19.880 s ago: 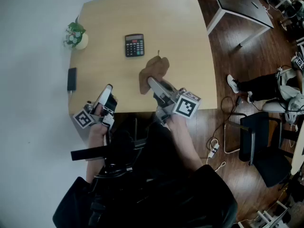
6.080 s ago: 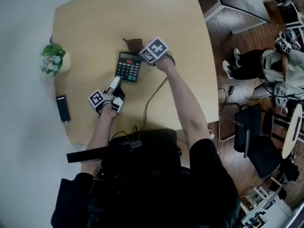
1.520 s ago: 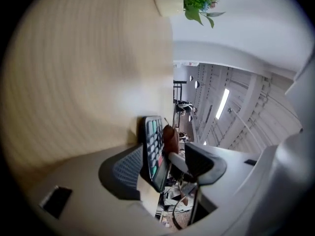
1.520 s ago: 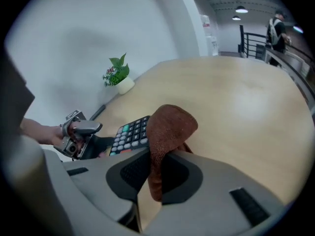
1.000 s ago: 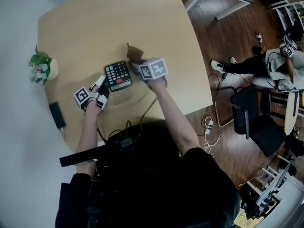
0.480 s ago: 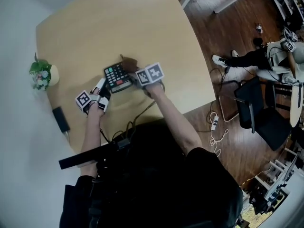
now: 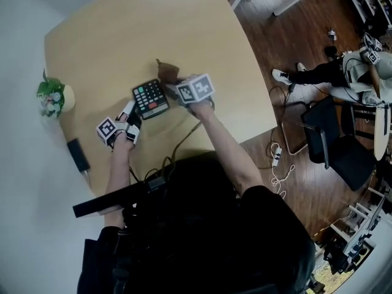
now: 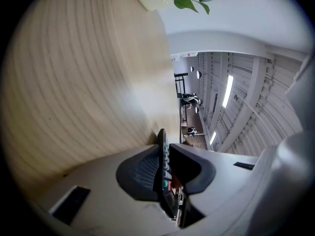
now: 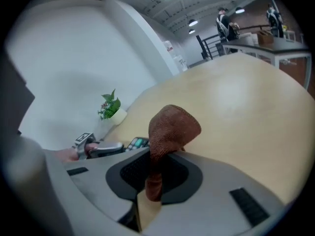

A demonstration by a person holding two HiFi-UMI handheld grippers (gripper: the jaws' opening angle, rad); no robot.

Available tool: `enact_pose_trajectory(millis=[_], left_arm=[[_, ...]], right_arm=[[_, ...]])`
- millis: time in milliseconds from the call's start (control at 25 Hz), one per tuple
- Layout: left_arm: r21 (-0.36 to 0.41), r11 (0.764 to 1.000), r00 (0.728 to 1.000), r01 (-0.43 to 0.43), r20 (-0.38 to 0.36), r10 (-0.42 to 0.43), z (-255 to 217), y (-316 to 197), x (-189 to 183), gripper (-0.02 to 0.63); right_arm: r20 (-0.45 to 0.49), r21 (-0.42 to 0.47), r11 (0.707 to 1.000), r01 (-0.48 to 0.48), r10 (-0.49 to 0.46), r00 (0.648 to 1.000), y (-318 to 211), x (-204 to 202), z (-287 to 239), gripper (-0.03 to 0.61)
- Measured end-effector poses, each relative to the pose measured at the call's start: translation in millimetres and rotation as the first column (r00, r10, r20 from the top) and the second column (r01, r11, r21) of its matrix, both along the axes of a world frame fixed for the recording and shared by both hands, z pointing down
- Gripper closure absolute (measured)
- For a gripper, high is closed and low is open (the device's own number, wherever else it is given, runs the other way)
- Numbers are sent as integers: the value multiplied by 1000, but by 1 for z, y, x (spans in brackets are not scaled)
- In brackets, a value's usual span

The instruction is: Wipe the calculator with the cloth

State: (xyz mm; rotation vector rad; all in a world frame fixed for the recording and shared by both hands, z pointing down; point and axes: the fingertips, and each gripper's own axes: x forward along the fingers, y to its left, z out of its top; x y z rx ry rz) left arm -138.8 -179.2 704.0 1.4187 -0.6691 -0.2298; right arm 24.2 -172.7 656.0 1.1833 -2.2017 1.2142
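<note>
A: Where do we find the calculator [image 7: 150,98]?
B: Flat on our worktop [image 7: 159,23]; our left gripper [image 8: 165,156] is closing on its near edge.
A: And our right gripper [image 9: 156,173]?
B: We keep it clamped on the brown cloth [image 9: 172,124], just beside the calculator.

calculator [image 7: 150,98] moved nearer, left gripper [image 7: 130,111] closing on its edge, cloth [image 7: 166,71] now picked up by right gripper [image 7: 174,86]
</note>
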Motion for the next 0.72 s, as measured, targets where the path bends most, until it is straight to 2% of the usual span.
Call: enact_pose_trajectory(millis=[120,240,360,600,720], left_arm=[[-3,1000,1000,4,8,-4,2,2,-1,554],[-6,1000,1000,13,5,-13,2,2,-1,557],[-9,1000,1000,13,12,-13,2,1,-1,559],[-11,1000,1000,21,17,-20,2,0,-2,561],[-3,1000,1000,18,17,-18,1,0,-1,563]], right_arm=[[-87,8,999,46,-45,995,-47,-10,21,531],[-93,-38,995,94,-97,991,-48,-25,37,528],[-43,-75,995,71,-75,996,-19,-25,33,529],[82,-153,987,50,-38,996,71,-29,18,529],[202,-194,980,44,-4,979,113,-36,2,529]])
